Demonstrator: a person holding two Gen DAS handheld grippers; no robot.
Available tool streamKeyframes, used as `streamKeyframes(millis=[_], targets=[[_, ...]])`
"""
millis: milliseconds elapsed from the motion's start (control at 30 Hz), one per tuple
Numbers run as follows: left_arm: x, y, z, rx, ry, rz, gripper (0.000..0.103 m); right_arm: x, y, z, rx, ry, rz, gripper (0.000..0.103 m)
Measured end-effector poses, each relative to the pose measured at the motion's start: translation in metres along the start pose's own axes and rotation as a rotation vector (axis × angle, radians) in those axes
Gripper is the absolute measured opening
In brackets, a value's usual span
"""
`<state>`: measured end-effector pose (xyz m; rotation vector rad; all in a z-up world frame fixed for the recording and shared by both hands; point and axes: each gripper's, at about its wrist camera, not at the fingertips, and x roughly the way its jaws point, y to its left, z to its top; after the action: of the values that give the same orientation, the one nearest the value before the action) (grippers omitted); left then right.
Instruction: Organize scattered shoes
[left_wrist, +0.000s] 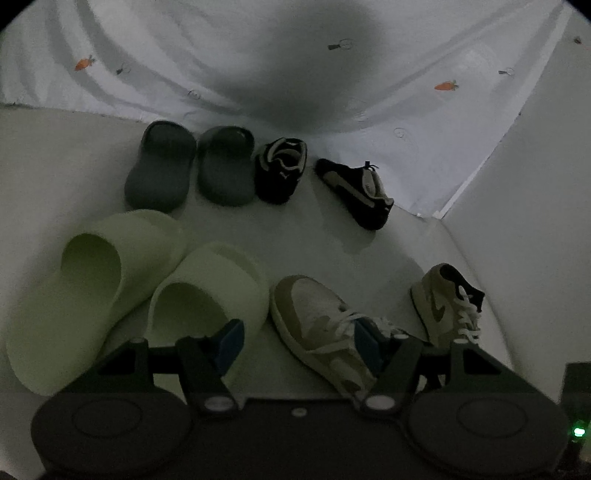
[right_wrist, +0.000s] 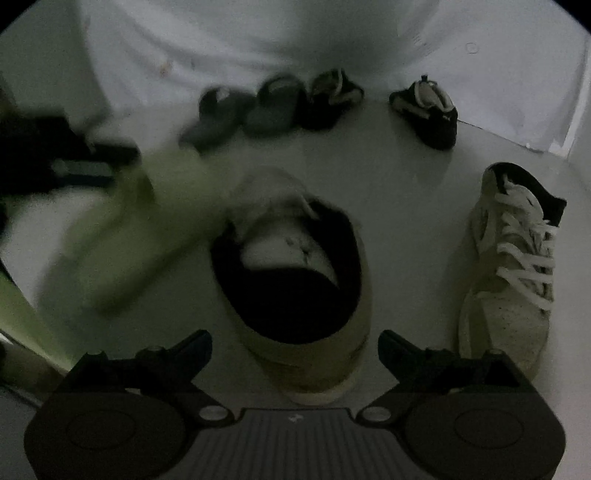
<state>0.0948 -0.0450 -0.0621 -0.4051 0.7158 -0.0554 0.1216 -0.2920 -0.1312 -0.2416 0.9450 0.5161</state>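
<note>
Standing just ahead of the right gripper (right_wrist: 295, 349), the near cream-and-olive lace-up sneaker (right_wrist: 295, 280) has its dark collar opening facing the camera, and the tongs' jaws are spread wide to either side of its heel, clear of it, so the shoe looks released where it sits. Left of that sneaker lie two pale green foam slides (left_wrist: 110, 280), side by side, the closer one nearly touching its toe; to its right, well apart and turned at its own angle, is the matching cream sneaker (right_wrist: 513, 273). Beyond it, against the white draped sheet printed with small carrots (left_wrist: 369, 92), two dark grey foam slides (left_wrist: 192, 166) sit paired, with a black-and-cream trainer (left_wrist: 280, 170) just beside them and its twin (left_wrist: 358, 192) skewed off to the right. The left gripper (left_wrist: 301, 345) hovers partly open over the near sneaker's laces, grasping nothing. By my reckoning both slide pairs are done; the stray cream sneaker and the skewed trainer remain. Nothing blocks the white floor (left_wrist: 332, 243) between them.
</note>
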Motion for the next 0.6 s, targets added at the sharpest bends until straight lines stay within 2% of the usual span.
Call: streamKeyframes(millis=[233,300,367,433,533,567,600], targets=[[-0.006,0.008,0.003,-0.032,-0.042,0.046,0.067,0.001,0.008,0.012,-0.188,0.014,-0.137,0.097],[-0.008,0.011,0.005,-0.035,-0.058,0.062,0.067,0.0,0.006,0.014,-0.199,0.022,-0.186,0.093],[-0.007,0.014,0.009,-0.045,-0.068,0.074,0.067,0.001,-0.005,0.019,-0.168,0.034,-0.282,0.091],[-0.003,0.019,0.012,-0.067,-0.068,0.076,0.067,0.007,-0.019,0.021,-0.119,0.042,-0.316,0.085],[0.005,0.02,0.019,-0.07,-0.065,0.067,0.067,0.014,-0.037,0.027,-0.064,0.039,-0.353,0.066],[0.007,0.02,0.021,-0.067,-0.065,0.064,0.067,0.015,-0.04,0.029,-0.063,0.025,-0.362,0.051],[0.009,0.019,0.023,-0.064,-0.065,0.061,0.067,0.016,-0.043,0.032,-0.063,0.011,-0.37,0.042]])
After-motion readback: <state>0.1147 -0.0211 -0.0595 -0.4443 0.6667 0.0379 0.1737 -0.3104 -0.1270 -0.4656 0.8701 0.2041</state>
